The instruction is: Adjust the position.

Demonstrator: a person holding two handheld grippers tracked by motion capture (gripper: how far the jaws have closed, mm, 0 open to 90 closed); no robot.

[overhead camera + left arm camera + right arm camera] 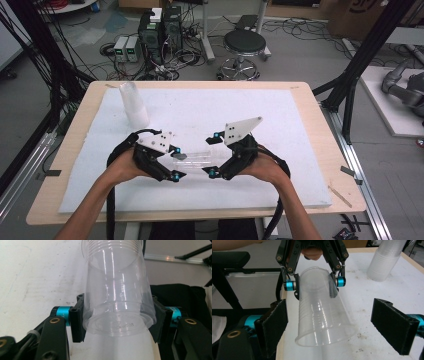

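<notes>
A clear plastic cup lies on its side between my two grippers, just above the white board. My left gripper is shut on the cup's base end; in the left gripper view both black pads press on the cup near its bottom. My right gripper faces it from the right and is open. In the right gripper view its wide-apart pads flank the cup's mouth without touching it, and the left gripper holds the far end.
A tall stack of clear cups stands upright at the board's back left, also seen as the stack in the right gripper view. The wooden table edge frames the board. A stool and cables sit on the floor beyond.
</notes>
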